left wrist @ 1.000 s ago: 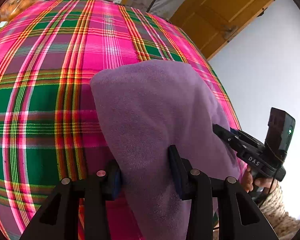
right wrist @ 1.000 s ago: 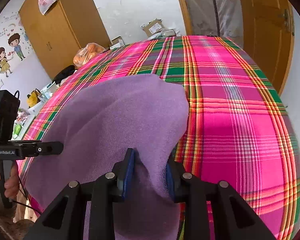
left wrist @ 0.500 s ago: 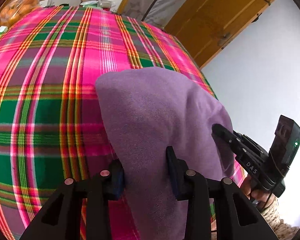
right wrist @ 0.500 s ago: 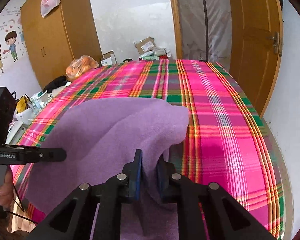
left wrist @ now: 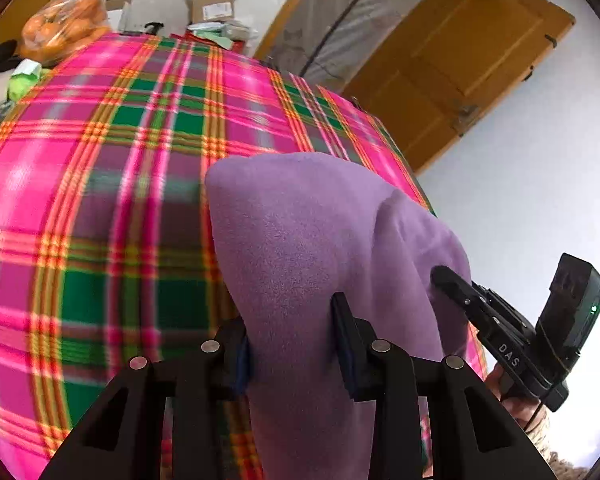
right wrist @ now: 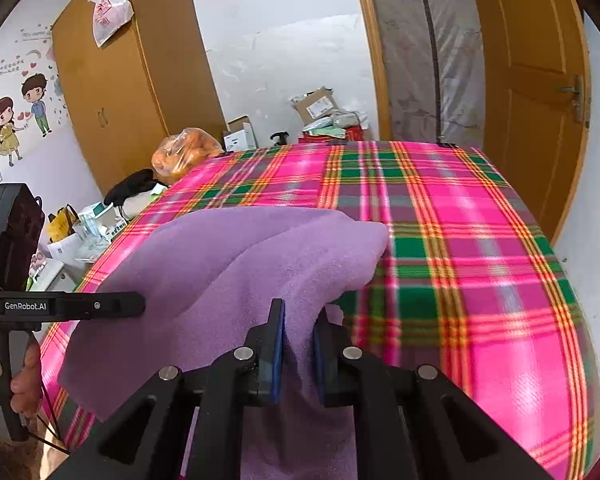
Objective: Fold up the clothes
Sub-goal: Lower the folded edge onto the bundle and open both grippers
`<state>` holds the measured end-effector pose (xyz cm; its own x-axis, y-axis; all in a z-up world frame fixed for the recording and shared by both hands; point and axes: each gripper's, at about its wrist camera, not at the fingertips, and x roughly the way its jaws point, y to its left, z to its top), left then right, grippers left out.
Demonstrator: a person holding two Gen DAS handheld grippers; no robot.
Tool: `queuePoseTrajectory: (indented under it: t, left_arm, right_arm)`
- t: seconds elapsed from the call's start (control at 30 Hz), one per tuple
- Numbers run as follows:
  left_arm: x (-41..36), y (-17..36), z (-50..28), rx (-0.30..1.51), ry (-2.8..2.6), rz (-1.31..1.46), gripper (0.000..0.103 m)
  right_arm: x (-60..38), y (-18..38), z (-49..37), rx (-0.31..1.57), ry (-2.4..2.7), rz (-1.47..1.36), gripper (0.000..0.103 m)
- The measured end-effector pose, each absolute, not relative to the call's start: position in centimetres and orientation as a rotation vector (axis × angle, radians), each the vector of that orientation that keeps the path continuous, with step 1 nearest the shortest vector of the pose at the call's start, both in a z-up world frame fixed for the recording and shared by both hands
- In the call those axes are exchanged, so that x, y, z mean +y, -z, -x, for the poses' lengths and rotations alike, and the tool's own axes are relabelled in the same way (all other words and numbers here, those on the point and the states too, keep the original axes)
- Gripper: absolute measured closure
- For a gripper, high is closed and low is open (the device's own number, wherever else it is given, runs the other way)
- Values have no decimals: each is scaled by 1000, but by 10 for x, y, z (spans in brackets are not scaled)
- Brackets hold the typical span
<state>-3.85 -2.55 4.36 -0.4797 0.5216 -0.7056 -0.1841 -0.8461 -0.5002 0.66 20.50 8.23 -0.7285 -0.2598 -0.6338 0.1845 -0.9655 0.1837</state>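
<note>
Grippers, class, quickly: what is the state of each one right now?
Left gripper: closed on the purple cloth.
Right gripper: closed on the same purple cloth, near its other edge.

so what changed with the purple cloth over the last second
Both grippers have lifted and the purple cloth has risen with them; more of the room past the plaid cover now shows. The right gripper closed tighter on its edge. A fold now stands up along the cloth's middle. The left gripper still has cloth between its fingers, at about the same gap, and the far end still rests on the cover.
</note>
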Motion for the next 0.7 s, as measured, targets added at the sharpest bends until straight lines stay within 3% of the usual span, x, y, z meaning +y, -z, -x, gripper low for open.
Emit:
queuePoseTrajectory:
  t: [0.7]
  left_arm:
    - [-108, -52, 96, -594, -2450, 1306, 67]
  right_arm:
    - [142, -81, 77, -197, 2609, -993, 90]
